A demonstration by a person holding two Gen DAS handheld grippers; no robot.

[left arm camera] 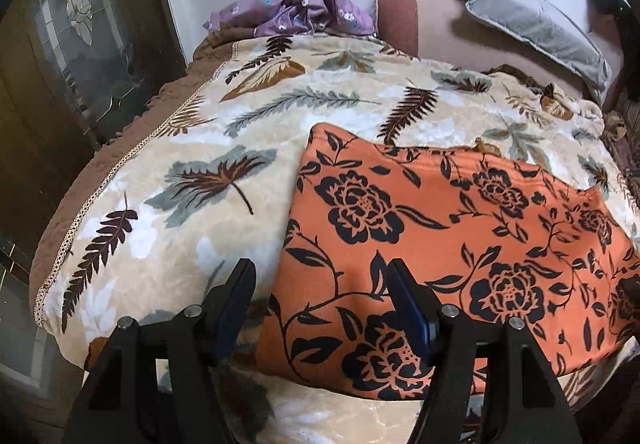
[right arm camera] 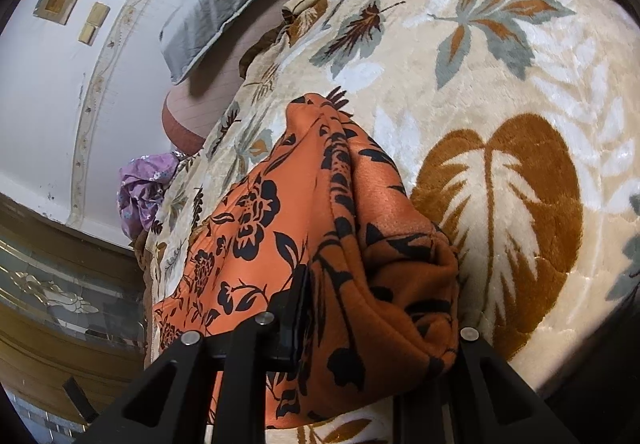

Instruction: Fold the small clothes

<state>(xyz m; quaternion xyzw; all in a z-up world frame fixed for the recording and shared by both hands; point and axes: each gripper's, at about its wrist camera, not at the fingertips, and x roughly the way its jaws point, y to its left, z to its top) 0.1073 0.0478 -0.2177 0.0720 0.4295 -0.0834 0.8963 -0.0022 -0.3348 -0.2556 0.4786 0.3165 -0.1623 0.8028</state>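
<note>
Bunched orange floral garment (right arm camera: 360, 284) fills the near view of the right claw (right arm camera: 372, 308), whose jaws are clenched on a thick gathered fold of it, lifting that edge off the leaf-patterned blanket (right arm camera: 500, 92) covering the bed. From the left claw (left arm camera: 322, 276), the rest of the garment lies flat on the blanket, right of centre. That claw hangs released, jaws wide, over the garment's left edge, gripping nothing. Farther off lie a crumpled purple cloth (left arm camera: 304, 4) and a grey pillow (left arm camera: 532, 24).
</note>
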